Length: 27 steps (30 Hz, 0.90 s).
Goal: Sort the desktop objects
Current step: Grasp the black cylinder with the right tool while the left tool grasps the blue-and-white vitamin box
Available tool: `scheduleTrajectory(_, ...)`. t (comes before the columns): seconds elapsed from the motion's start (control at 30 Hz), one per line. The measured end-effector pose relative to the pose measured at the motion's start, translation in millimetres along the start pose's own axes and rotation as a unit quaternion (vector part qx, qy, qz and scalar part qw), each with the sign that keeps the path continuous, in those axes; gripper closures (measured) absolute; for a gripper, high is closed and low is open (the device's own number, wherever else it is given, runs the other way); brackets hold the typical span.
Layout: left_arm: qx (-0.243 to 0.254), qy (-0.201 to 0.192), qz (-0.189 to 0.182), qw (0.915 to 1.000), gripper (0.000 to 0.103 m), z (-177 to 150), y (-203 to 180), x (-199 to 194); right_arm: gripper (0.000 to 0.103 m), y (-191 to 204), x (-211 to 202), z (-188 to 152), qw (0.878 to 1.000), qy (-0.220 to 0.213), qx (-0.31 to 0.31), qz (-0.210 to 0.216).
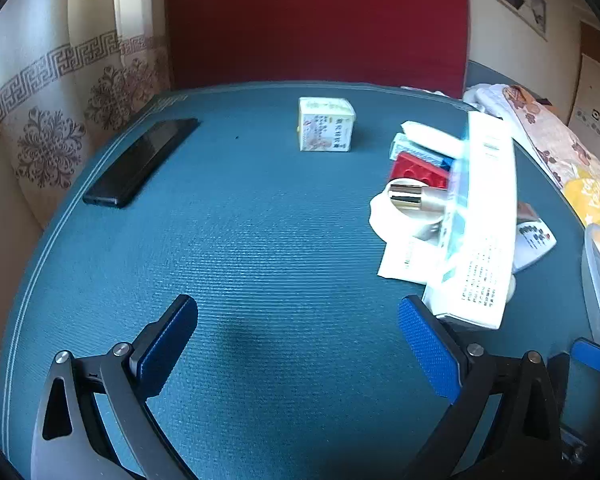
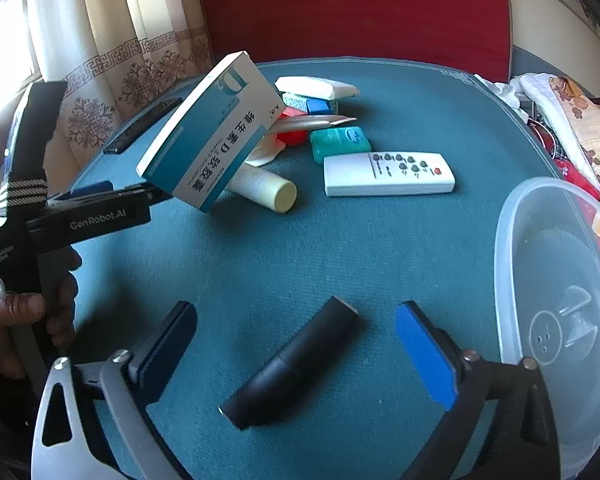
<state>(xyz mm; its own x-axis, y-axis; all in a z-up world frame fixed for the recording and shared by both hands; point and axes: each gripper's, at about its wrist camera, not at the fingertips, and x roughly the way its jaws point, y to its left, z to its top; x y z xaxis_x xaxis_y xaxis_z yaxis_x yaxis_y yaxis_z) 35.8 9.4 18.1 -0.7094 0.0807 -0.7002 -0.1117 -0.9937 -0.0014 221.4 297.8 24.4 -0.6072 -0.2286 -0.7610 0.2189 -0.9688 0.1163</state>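
Medicine box: white and teal, tilted in the air, left of and nearer than the white remote. Its lower end touches the tip of one finger of the left gripper. Its edges are blurred in the left wrist view.
Left gripper: jaws spread wide with nothing between the pads. The box sits outside them at the right finger's tip. It is well to the left of the remote, and a hand holds its handle.
Black tube: lies flat and slanted on the mat, well in front of the remote and on the near side.
Right gripper: released, with fingers either side of the black tube and neither pad touching it.
Teal mat: covers the table under the remote and everything else.
Teal case: just behind the remote's left end.
Cream tube: on its side, just left of the remote and partly under the box.
Red block, blue box, white packet: clustered behind and left of the remote.
Clear container: right of the remote and nearer the camera.
Black phone: far left of the remote, by the mat's edge.
Small printed cube box: stands alone, left of the cluster.
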Motion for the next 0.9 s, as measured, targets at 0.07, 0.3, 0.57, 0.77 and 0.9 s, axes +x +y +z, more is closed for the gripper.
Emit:
scheduleTrajectory(0.07,0.007,-0.002,-0.007,0.9999,0.001,-0.7,-2.2,-3.8,0.013,-0.9,-3.1,-3.2,1.0,0.004,0.003,0.003)
scheduleTrajectory(0.3,0.018,-0.008,-0.031,0.9993,0.001,-6.6,-6.4,-19.6,0.033,-10.6,-6.8,-11.3,1.0,0.011,0.004,-0.002)
scheduleTrajectory(0.57,0.002,0.003,-0.058,0.9983,0.001,-4.8,-4.9,-24.3,0.044,-6.9,-5.2,-11.1,1.0,0.01,-0.017,-0.009)
scheduleTrajectory(0.77,-0.024,0.026,-0.095,0.9949,0.001,-8.3,1.8,-26.3,0.059,-6.7,-3.4,-12.2,1.0,0.009,-0.023,-0.007)
scheduleTrajectory(0.9,-0.031,0.032,-0.111,0.9928,0.001,-12.4,-0.9,-33.0,0.06,-9.6,-4.8,-12.7,1.0,0.009,-0.021,-0.002)
